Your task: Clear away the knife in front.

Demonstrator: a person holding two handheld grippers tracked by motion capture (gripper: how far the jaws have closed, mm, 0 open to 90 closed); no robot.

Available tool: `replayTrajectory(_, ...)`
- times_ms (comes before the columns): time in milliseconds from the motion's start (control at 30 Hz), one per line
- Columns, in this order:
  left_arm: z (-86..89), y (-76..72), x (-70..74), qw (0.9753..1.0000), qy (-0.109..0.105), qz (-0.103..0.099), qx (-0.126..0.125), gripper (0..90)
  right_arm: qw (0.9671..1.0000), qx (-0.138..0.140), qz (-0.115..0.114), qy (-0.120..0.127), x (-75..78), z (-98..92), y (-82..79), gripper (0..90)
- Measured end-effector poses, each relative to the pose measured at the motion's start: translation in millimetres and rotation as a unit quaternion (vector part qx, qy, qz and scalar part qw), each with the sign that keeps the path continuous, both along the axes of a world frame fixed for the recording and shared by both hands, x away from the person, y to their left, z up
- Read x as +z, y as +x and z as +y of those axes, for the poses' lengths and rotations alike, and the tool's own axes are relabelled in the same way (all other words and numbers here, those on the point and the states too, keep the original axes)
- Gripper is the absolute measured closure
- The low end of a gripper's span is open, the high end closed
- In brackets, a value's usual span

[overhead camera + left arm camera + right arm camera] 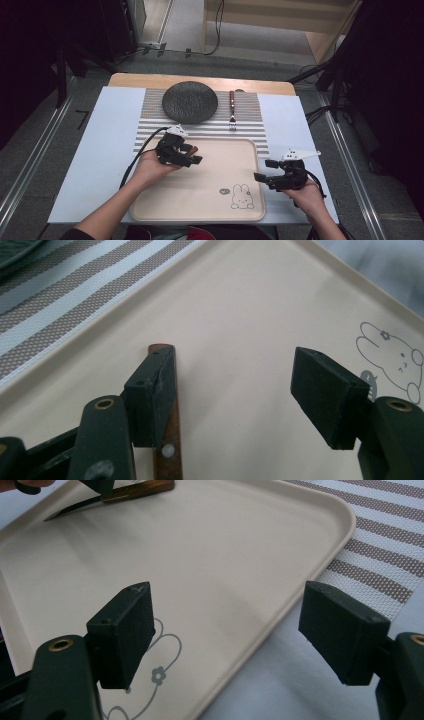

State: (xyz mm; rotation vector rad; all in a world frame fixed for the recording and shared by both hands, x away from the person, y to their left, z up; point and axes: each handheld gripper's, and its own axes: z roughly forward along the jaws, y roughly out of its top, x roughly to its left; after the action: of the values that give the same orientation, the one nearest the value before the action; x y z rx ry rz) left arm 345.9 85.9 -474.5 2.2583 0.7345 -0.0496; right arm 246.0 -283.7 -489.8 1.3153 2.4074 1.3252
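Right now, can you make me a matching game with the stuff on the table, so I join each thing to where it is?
Things:
1. round black plate
2. silver fork with a brown handle
3. brown wooden-handled knife
4. grey bunny drawing

Places:
A. lying on the beige tray, beside one jaw of the open left gripper
B. printed in the tray's corner
C. on the striped mat, left of the fork
D. on the striped mat, right of the plate

Pairs: 1-C, 2-D, 3-A, 4-B

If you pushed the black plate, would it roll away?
Probably not: the black plate lies flat on the striped mat, so it would likely slide. It looks like ceramic, so possibly heavy and breakable if dropped.
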Motion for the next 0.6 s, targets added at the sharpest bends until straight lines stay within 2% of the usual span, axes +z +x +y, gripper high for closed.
replayTrajectory(67,-4.1,-0.1,-1.2,1.0,0.007,0.0,-0.006,36.4,1.0,0.0,0.0,0.001,0.2,-0.3,-0.2,20.3)
replayTrajectory(167,-9.6,-0.2,-3.0,0.9998,0.018,0.005,-0.006,45.5,1.0,0.001,0.0,0.0,0.2,-0.6,-0.2,20.3)
replayTrajectory(267,-11.8,0.8,-5.7,0.9998,0.02,0.002,-0.005,67.2,1.0,0.002,-0.001,0.0,0.2,-0.5,-0.2,20.3)
replayTrajectory(300,-12.0,2.3,-7.6,0.9997,0.02,0.008,-0.008,75.1,1.0,0.002,-0.001,0.0,0.2,-0.5,-0.2,20.3)
replayTrajectory(400,-12.7,4.6,-13.0,0.9993,0.036,0.004,-0.007,90.0,1.0,0.001,0.0,0.0,0.6,-0.6,-0.4,20.3)
replayTrajectory(533,-12.4,8.2,-18.8,0.9988,0.049,0.005,-0.002,90.0,1.0,0.001,0.0,-0.001,0.7,-0.9,-0.5,20.3)
replayTrajectory(600,-11.7,9.9,-19.6,0.9989,0.046,0.005,0.001,90.0,1.0,0.001,-0.001,-0.001,0.7,-0.8,-0.5,20.3)
